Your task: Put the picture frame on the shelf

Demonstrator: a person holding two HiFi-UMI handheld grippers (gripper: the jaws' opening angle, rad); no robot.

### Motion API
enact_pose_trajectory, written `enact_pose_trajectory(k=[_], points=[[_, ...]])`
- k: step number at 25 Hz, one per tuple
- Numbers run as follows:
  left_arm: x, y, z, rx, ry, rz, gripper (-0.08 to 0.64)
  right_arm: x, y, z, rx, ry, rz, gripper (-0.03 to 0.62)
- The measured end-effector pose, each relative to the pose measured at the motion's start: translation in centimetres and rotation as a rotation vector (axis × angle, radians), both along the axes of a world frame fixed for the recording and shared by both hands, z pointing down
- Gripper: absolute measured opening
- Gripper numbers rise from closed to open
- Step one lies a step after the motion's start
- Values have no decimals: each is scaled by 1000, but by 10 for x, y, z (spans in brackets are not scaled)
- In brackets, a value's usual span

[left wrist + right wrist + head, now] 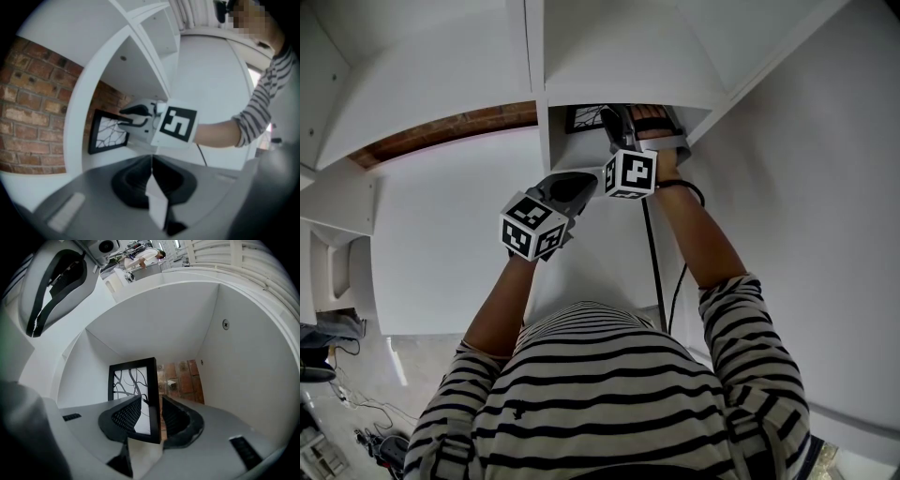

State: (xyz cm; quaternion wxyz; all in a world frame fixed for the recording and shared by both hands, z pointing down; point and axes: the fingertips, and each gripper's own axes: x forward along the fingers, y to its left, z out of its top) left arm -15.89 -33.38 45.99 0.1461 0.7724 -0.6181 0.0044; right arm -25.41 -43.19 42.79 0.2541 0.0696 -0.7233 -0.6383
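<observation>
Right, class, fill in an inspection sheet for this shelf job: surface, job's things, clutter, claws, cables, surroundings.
Surface: white shelf, one compartment in use.
Job's things: black picture frame stands upright inside that compartment.
Clutter: nothing seen.
Claws: right claw open, one side either side of the frame's edge, not pressing; left claw shut, empty, outside the shelf.
Cables: black cable hangs below the right wrist.
Surroundings: brick wall behind the shelf; person's striped sleeve.
</observation>
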Motion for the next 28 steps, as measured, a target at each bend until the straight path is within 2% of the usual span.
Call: enact_pose_trajectory(k=[6, 13, 17, 20, 25, 28], points=[[-3, 0, -5, 19, 2, -14, 11, 10, 10, -9, -80, -47, -1, 112], [-1, 2, -14, 58, 14, -14, 11, 39, 29, -14, -325, -139, 23, 112], [1, 7, -19, 87, 33, -12, 11, 59, 46, -13, -551, -212, 26, 110], [4, 12, -23, 114, 45, -9, 11, 73, 63, -8, -762, -275, 20, 109], [14, 22, -28, 134, 46, -5, 11, 98, 90, 9, -1186, -360, 6, 39], [22, 27, -26, 131, 47, -3, 11, 112, 105, 14, -1335, -357, -29, 17]])
